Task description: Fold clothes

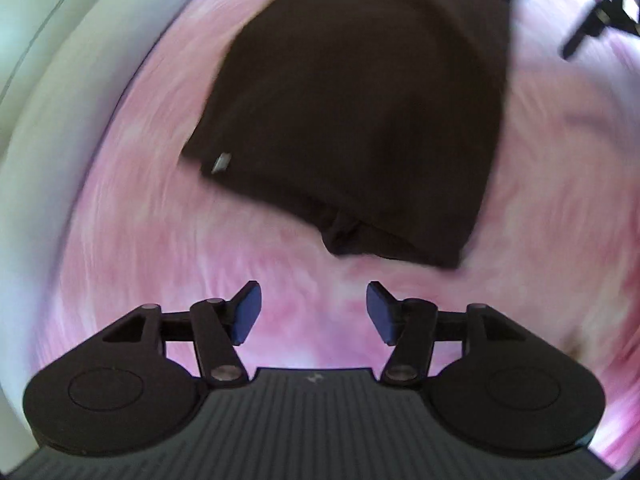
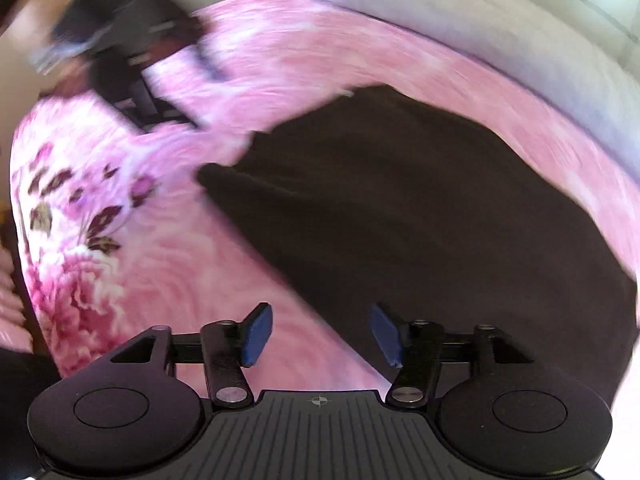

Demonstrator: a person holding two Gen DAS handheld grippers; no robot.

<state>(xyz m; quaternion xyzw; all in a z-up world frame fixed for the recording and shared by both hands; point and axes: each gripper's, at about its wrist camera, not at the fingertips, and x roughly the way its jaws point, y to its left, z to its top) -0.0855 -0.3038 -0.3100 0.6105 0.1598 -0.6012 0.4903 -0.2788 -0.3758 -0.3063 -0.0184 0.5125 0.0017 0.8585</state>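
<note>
A dark brown garment (image 1: 360,100) lies folded flat on a pink flowered bedspread (image 1: 140,240), with a small grey tag (image 1: 221,162) near its left corner. My left gripper (image 1: 314,300) is open over bare bedspread, just short of the garment's near edge, with nothing between its fingers. In the right wrist view the same garment (image 2: 420,220) fills the right half. My right gripper (image 2: 320,320) is open there, its right finger (image 2: 384,334) above the garment's edge and its left finger (image 2: 258,334) above the bedspread (image 2: 200,280). Both views are blurred.
A pale surface (image 1: 32,80) runs along the bed's left side in the left wrist view. A light grey sheet or pillow (image 2: 440,12) borders the far side. A blurred dark shape (image 2: 120,48) sits at the upper left, another (image 1: 592,20) at the upper right.
</note>
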